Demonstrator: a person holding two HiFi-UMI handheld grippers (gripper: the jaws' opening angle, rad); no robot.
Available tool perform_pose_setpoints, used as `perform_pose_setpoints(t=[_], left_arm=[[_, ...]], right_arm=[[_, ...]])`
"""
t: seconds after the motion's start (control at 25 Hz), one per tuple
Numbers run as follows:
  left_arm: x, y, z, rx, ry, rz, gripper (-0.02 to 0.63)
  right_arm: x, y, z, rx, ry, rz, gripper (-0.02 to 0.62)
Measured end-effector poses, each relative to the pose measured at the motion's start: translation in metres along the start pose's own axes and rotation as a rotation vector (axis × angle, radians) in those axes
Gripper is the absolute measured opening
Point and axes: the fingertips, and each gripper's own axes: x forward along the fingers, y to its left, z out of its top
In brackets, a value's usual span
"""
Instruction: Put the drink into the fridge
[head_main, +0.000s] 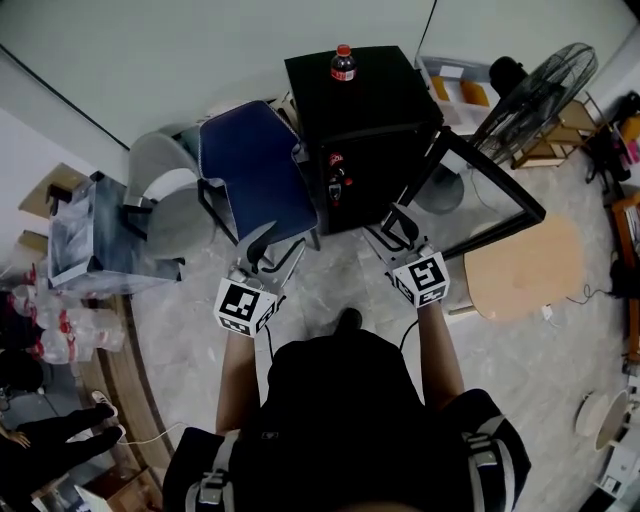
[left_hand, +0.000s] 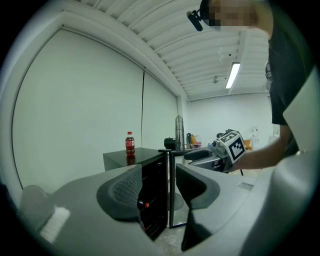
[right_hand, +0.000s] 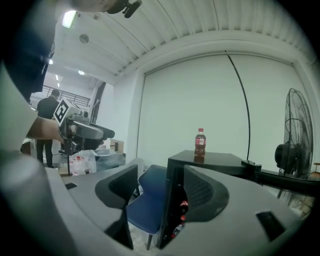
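Left gripper (head_main: 272, 255) spread wide, holding nothing, near blue chair (head_main: 255, 170); drink (head_main: 343, 62) upright on top of black fridge (head_main: 370, 130), well ahead; right gripper (head_main: 392, 228) likewise spread, nothing held, by the swung-out door (head_main: 490, 180), so best reach up, clamp drink mid-body squarely, keep it upright.

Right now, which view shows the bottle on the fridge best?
The right gripper view: the bottle stands side-on near the centre. The left gripper view shows it off-centre; the head view, from above.
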Motion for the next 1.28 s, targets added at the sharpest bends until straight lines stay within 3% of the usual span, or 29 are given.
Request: perform_pose_setpoints(t=[0.52,1.28], left_arm=[[0.029,0.015,-0.002,-0.03,-0.005,-0.013,0.21],[0.137,0.132,0.017,-0.014,-0.047,-0.154,0.209]], right_arm=[[0.025,-0.028,0.004,-0.017,0.01,0.003,0.287],[0.118,-0.103,0.024,-0.033,0.043,-0.145,0.281]])
